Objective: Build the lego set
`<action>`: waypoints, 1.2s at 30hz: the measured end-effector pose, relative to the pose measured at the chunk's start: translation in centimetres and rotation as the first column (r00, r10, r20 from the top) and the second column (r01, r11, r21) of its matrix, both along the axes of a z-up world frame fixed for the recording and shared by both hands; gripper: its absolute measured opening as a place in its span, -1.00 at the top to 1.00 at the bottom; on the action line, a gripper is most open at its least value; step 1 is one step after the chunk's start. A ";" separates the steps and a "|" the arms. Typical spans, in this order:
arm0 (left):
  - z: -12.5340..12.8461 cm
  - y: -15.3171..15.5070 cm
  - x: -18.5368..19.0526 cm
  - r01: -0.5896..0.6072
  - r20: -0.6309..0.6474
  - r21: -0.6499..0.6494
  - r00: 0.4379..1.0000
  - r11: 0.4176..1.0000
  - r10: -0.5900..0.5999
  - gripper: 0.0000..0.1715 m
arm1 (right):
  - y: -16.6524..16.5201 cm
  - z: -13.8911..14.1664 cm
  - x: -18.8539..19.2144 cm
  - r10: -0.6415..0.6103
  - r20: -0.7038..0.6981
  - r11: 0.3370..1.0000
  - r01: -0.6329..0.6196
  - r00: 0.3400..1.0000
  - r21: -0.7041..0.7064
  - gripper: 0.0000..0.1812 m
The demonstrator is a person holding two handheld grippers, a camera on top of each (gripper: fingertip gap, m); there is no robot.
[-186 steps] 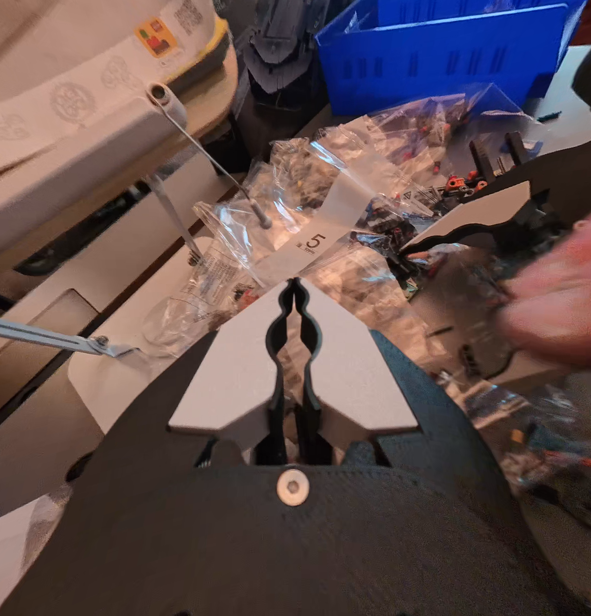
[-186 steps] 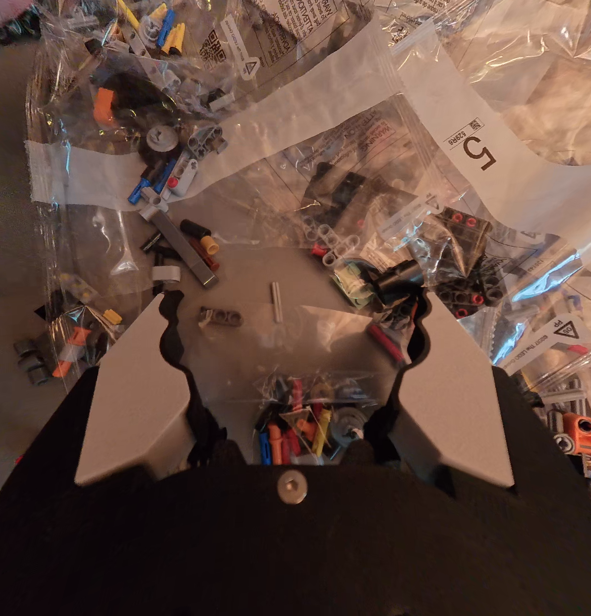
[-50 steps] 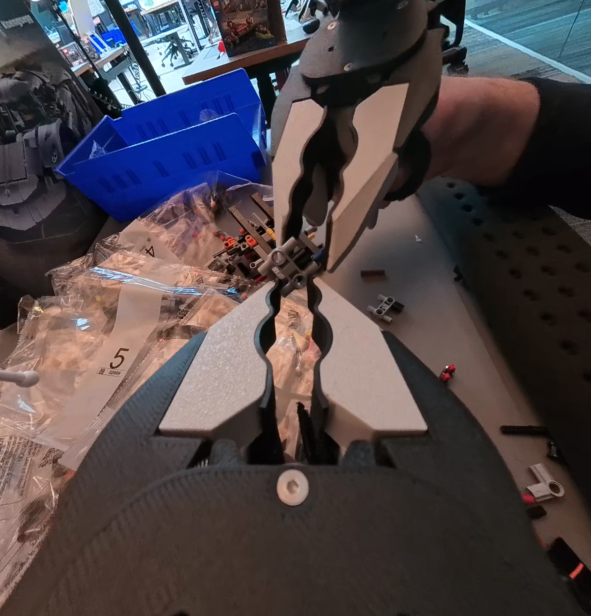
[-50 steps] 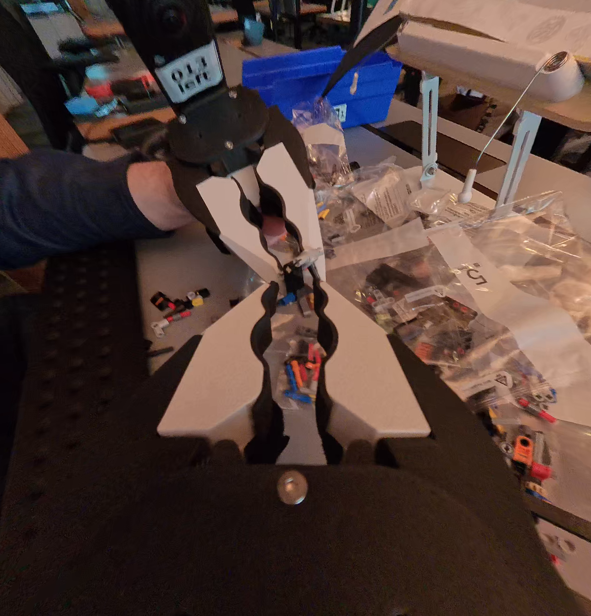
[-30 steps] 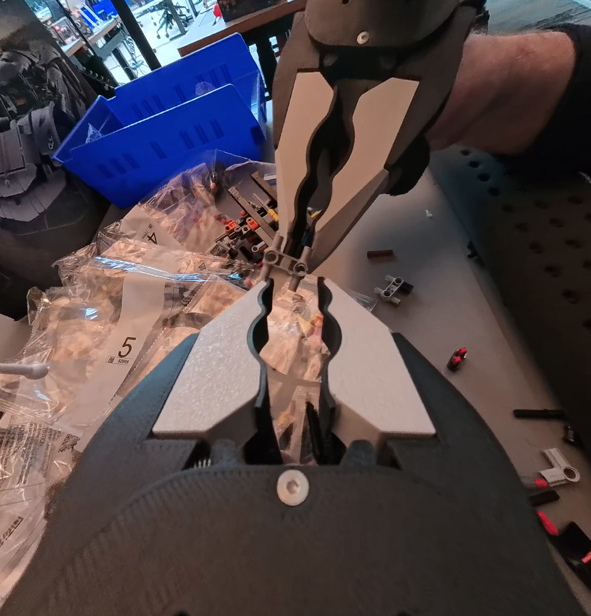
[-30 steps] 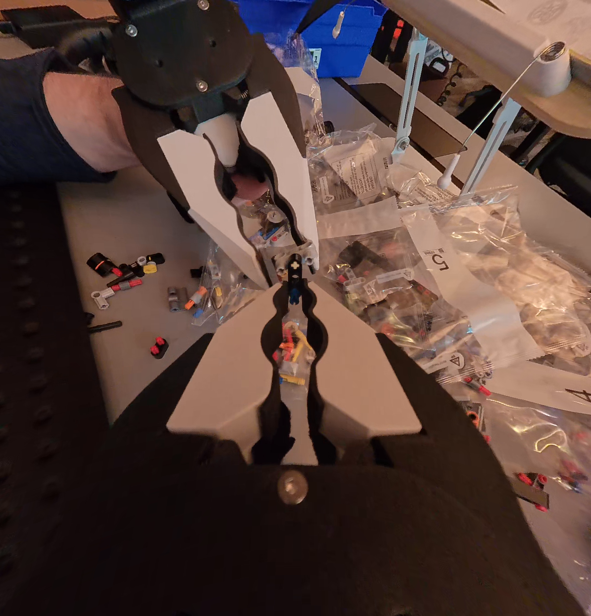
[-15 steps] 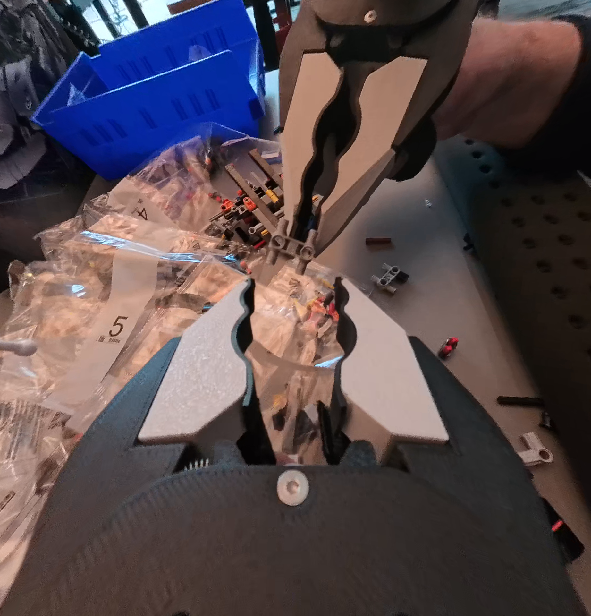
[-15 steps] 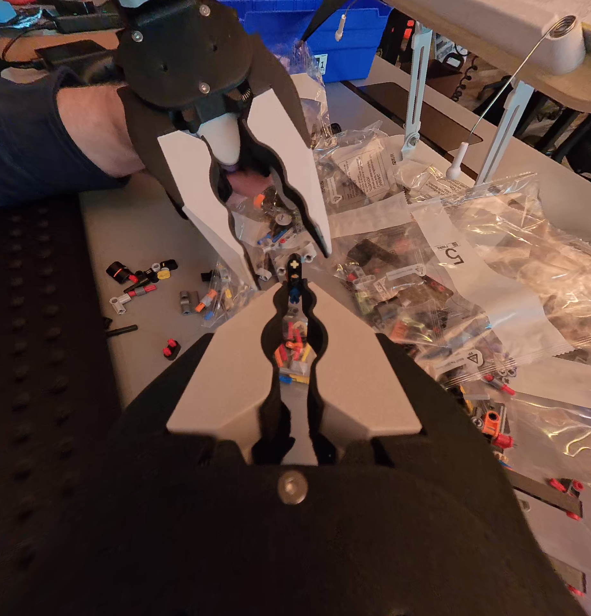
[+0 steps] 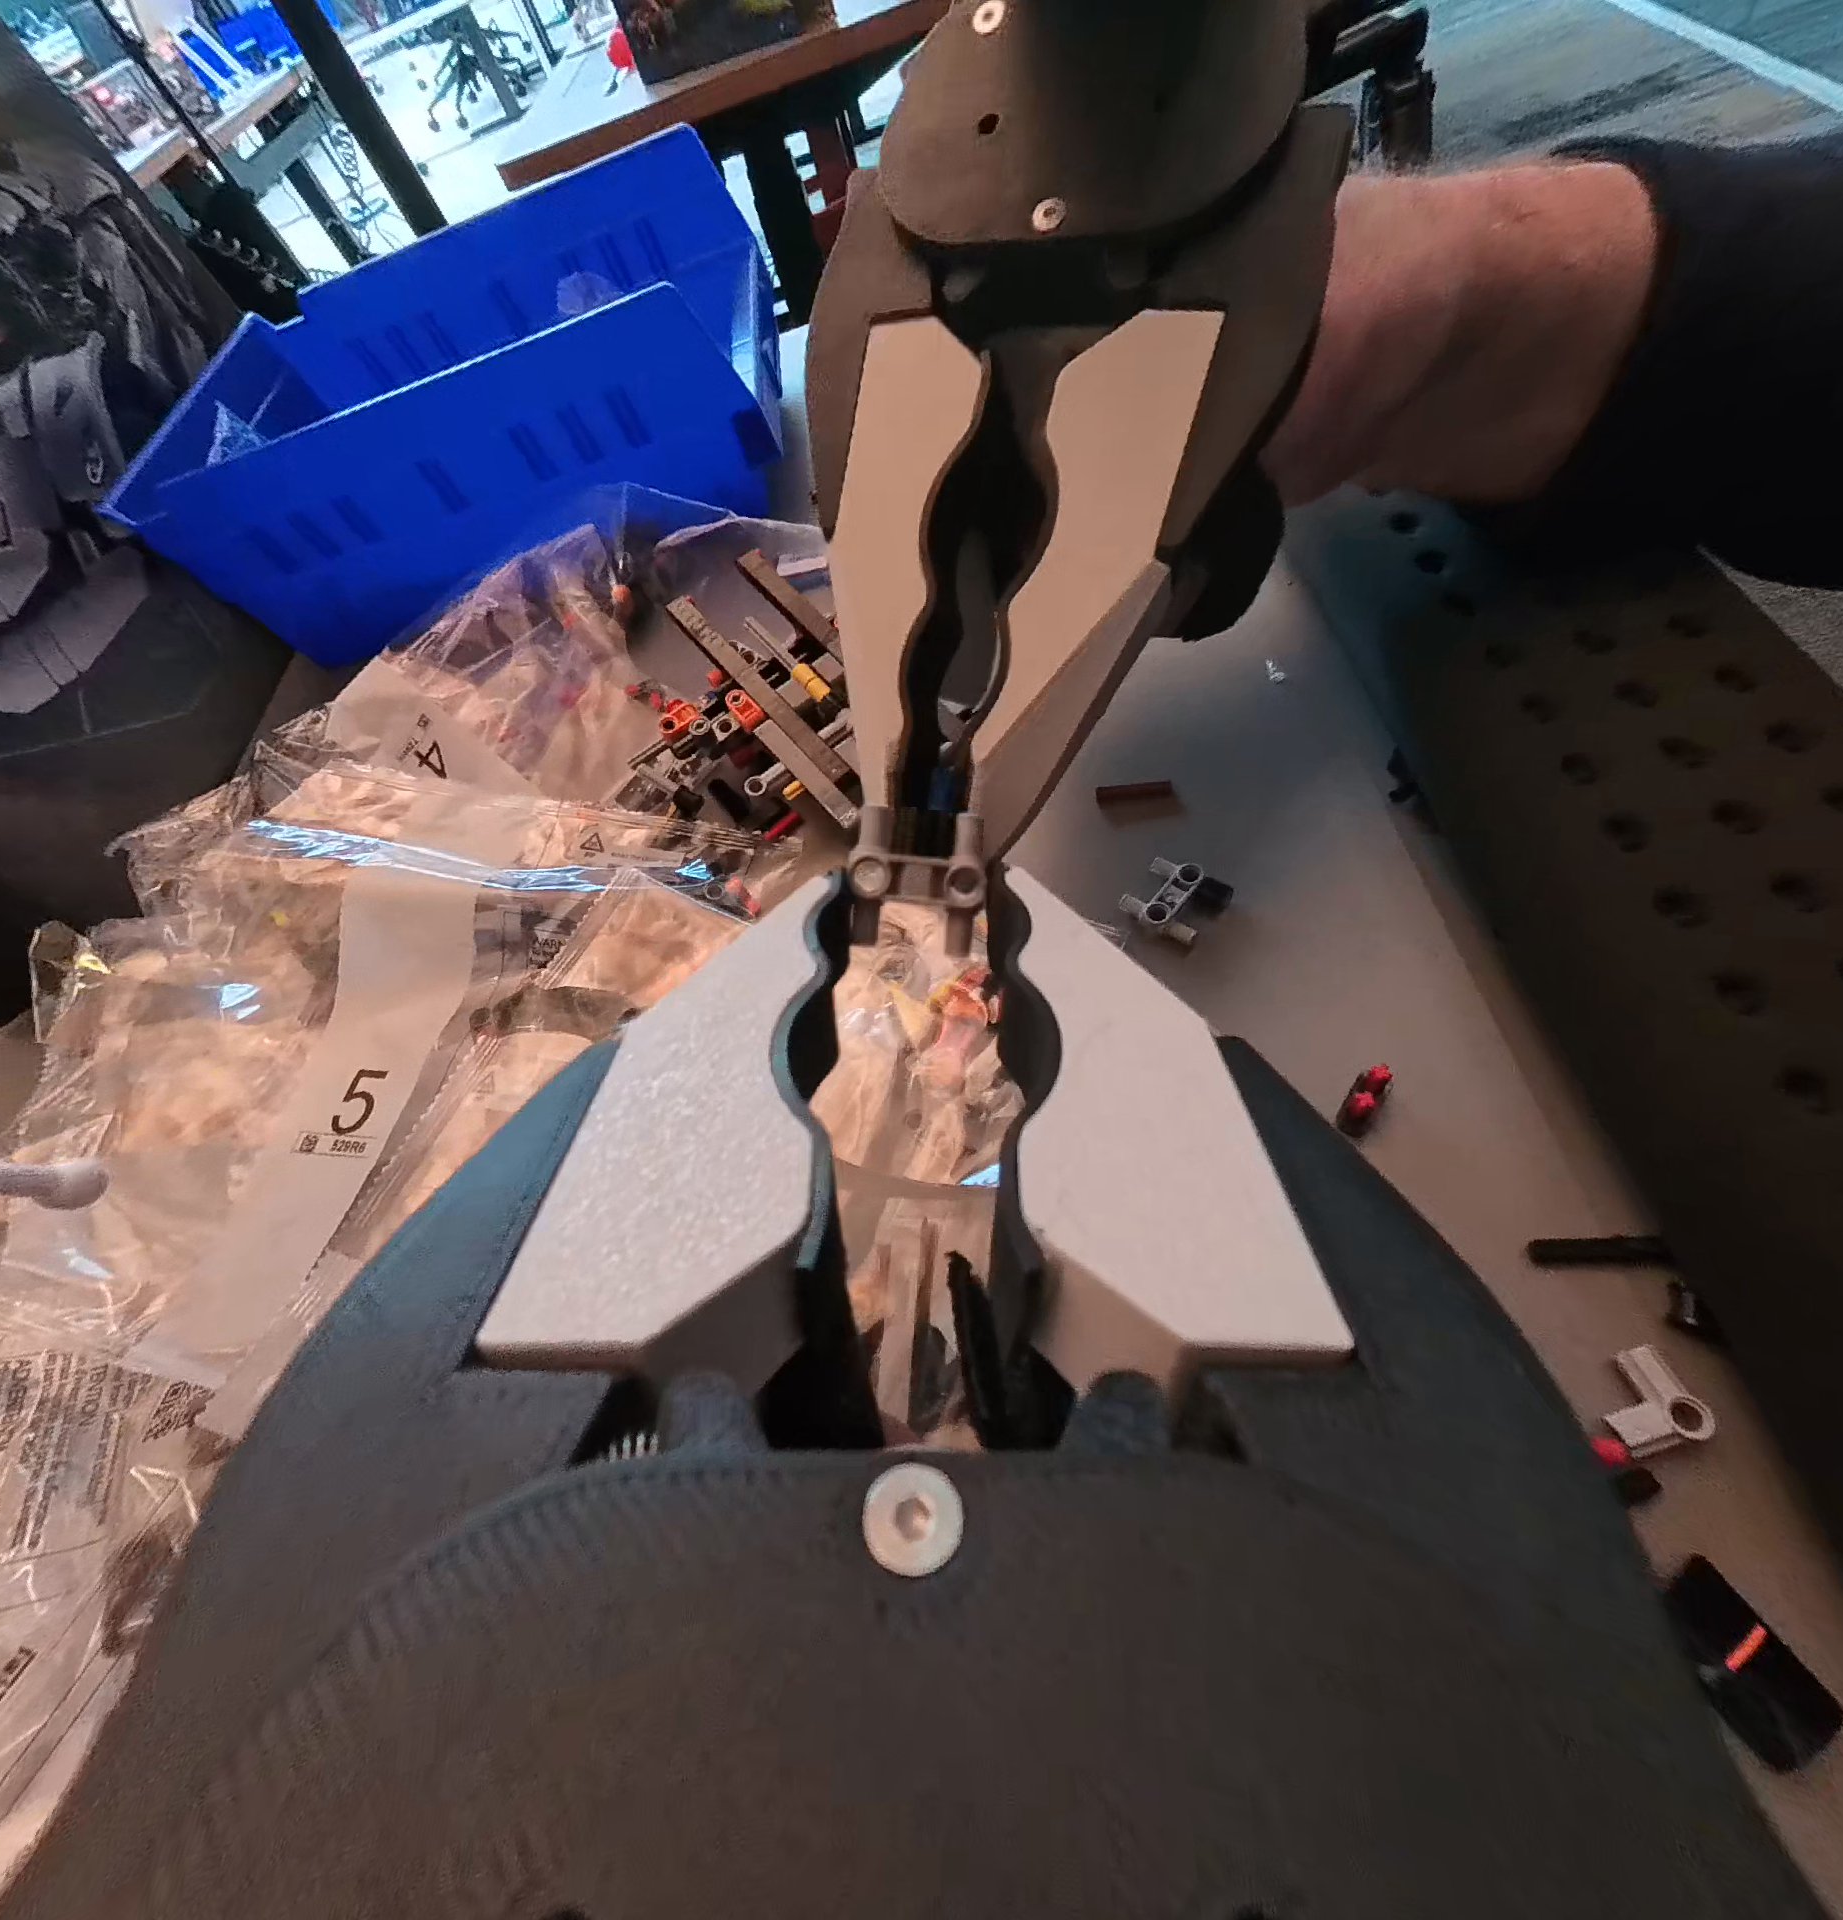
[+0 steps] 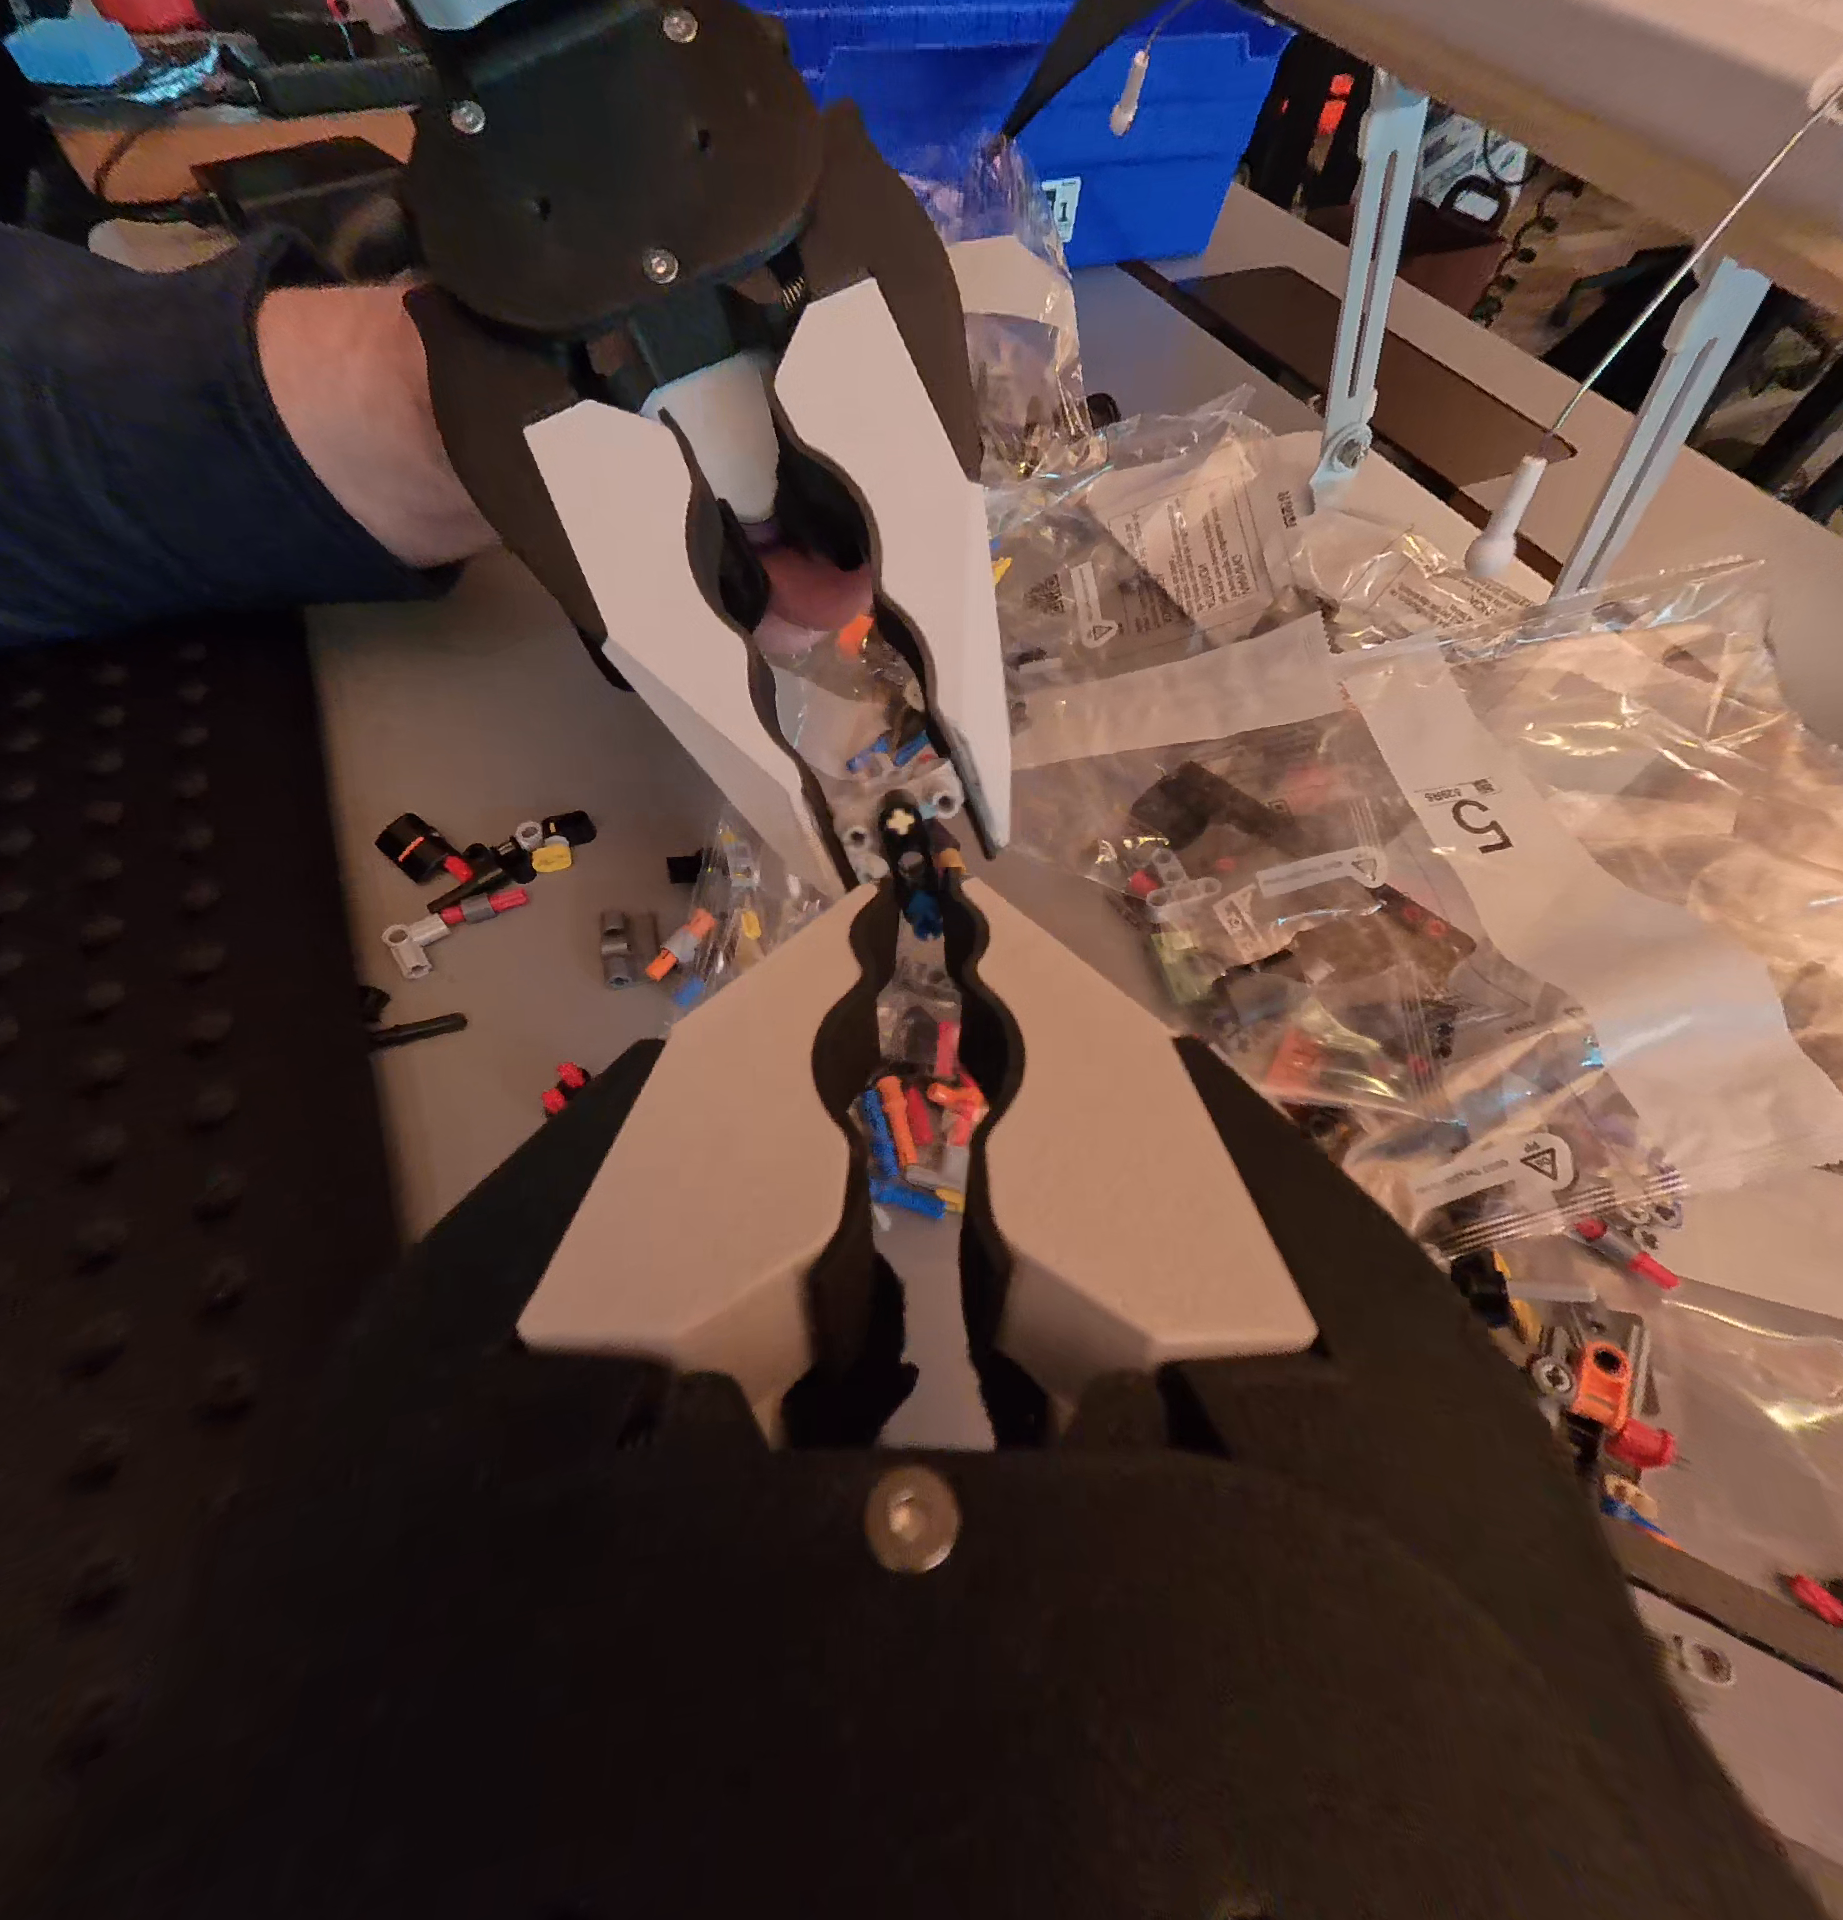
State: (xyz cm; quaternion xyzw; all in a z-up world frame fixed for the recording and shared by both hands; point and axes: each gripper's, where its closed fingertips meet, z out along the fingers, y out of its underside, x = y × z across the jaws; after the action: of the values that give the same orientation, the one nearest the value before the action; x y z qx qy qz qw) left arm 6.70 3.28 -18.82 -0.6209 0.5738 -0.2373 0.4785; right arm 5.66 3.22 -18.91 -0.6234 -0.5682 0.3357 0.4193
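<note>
Left wrist view: left gripper (image 9: 915, 902) narrowed, tips flanking small grey pin-connector piece (image 9: 913, 871); right gripper (image 9: 932, 805) clamps it above clear parts bags (image 9: 397, 997).
Right wrist view: right gripper (image 10: 919, 906) pinches black-and-blue pin stack (image 10: 915, 862) joined to that piece, between left gripper's (image 10: 901, 831) tips.

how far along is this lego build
Early. Done: a small partial assembly lies on the table, and some loose pieces are out. In hand: the right tool pinches a black-and-blue piece, meeting a grey connector between the left tool tips. Left: most sealed bags look unopened.
</note>
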 end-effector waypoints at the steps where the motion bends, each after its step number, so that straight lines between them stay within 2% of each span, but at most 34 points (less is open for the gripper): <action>1: 0.0 0.0 0.0 0.001 0.000 -0.001 1.000 1.000 -0.001 0.73 | 0.0 0.0 0.0 -0.003 0.007 1.000 0.003 1.000 0.017 0.94; 5: -0.1 0.0 0.0 0.003 0.004 -0.015 1.000 1.000 -0.002 0.73 | 0.0 -0.1 0.0 -0.006 0.029 0.998 0.004 1.000 0.070 0.95; 9: 0.0 -0.1 0.2 0.005 0.013 -0.011 1.000 1.000 -0.005 0.65 | -0.1 -0.1 -0.1 -0.003 0.032 0.998 0.001 0.999 0.062 0.95; 19: -0.2 -0.4 0.2 0.024 0.002 -0.018 1.000 1.000 -0.024 0.69 | -0.2 -0.2 -0.2 -0.004 0.060 0.994 -0.003 0.998 0.113 0.95; 23: 0.1 -0.5 0.2 0.026 0.027 -0.035 0.999 0.999 -0.025 0.62 | -0.4 -0.1 -0.2 0.013 0.052 0.995 -0.018 0.999 0.101 0.95; 36: 0.0 -0.9 0.2 0.054 0.021 -0.041 0.998 0.998 -0.053 0.72 | -0.5 -0.2 -0.2 0.011 0.069 0.991 -0.021 0.998 0.136 0.95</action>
State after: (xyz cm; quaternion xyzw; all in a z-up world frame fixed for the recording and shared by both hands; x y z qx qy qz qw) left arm 6.88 2.41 -18.86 -0.6126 0.5804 -0.2682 0.4646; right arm 5.43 2.69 -19.07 -0.5997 -0.6089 0.2779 0.4386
